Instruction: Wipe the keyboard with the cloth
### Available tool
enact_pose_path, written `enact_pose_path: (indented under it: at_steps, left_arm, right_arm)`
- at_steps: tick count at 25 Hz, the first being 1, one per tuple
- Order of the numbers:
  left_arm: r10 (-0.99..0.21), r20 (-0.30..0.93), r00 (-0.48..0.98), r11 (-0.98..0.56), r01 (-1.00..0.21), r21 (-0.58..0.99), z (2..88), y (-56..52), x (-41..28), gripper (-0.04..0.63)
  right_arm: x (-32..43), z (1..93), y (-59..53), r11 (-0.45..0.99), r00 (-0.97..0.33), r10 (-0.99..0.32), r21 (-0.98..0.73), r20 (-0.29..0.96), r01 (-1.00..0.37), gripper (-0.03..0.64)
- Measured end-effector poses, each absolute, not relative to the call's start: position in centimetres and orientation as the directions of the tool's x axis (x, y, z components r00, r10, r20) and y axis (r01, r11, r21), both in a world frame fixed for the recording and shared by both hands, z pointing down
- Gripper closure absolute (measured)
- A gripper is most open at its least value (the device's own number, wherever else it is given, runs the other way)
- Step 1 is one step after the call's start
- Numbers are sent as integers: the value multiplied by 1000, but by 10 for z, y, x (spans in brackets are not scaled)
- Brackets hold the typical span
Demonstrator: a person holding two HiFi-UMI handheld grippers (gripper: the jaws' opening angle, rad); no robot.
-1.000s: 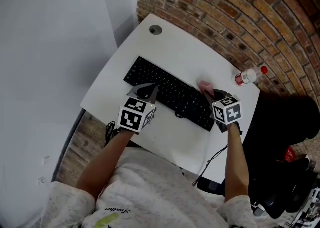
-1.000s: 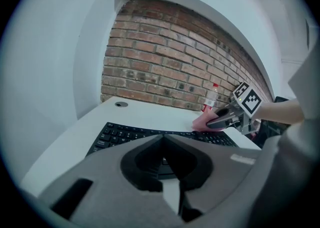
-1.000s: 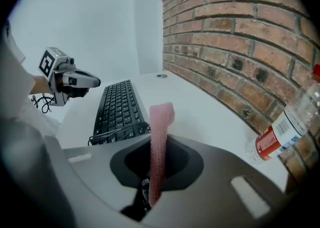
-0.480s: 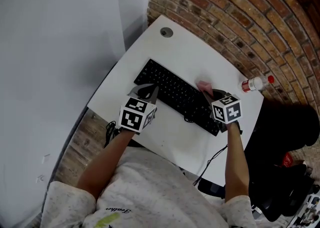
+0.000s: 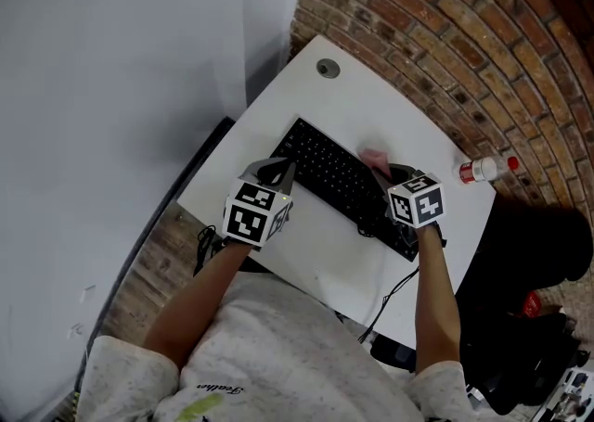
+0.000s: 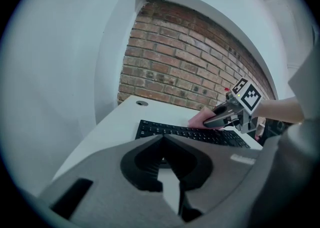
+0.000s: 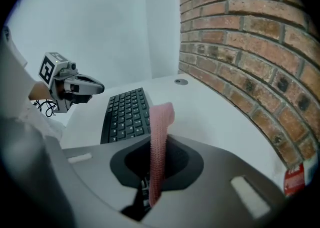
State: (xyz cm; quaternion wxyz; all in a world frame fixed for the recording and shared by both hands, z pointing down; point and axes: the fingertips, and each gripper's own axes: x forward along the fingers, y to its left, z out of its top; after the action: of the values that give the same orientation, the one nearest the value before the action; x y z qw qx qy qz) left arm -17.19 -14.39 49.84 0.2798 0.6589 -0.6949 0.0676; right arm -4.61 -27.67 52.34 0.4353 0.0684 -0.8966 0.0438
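So the right tongs [image 7: 156,144] are pinching the pink cloth [image 7: 161,122] on edge, with only a thin strip of it poking out past the tips, over the right half of the black keyboard [image 5: 343,184]. The left tongs [image 6: 162,137] are pressed together on nothing, just short of the keyboard's left near corner. I can't tell if they touch it, but they don't look like they're pinning it. That's my main worry: the keyboard sits loose and diagonal on a smooth white bench [image 5: 320,258], so a firm swipe along the keys probably shoves the whole thing sideways instead of cleaning it. Its right end is already near the bench edge where the cable drops off, so a push that way could tip it over or yank the cable. Second thing is the grip. With so little cloth sticking out, I'd guess the hard tips scrape or press the keys rather than the fabric doing the work. The nubby cloth could also snag between keycaps and get tugged out of the pinch. Further out, a small red-capped bottle [image 5: 484,168] looks to be lying on its side at the far right edge by the brick wall, and a wide follow-through could knock it off.
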Motion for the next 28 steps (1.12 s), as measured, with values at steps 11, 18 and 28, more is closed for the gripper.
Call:
enact_pose_path:
  at_steps: [11, 18, 28]
  left_arm:
    - [-878, 479, 11, 134, -954, 269, 502, -128, -208, 611]
    - [-877, 481, 2, 150, -949, 278, 505, -119, -226, 611]
    - [-876, 482, -20, 180, -941, 287, 509, -105, -247, 611]
  right_arm:
    - [-106, 522, -259, 995, -618, -47, -20, 785, -102, 595]
    - [-145, 521, -245, 998, -623, -22, -21, 782, -63, 595]
    - [-184, 522, -233, 1000, -614, 5, -13, 789, -8, 595]
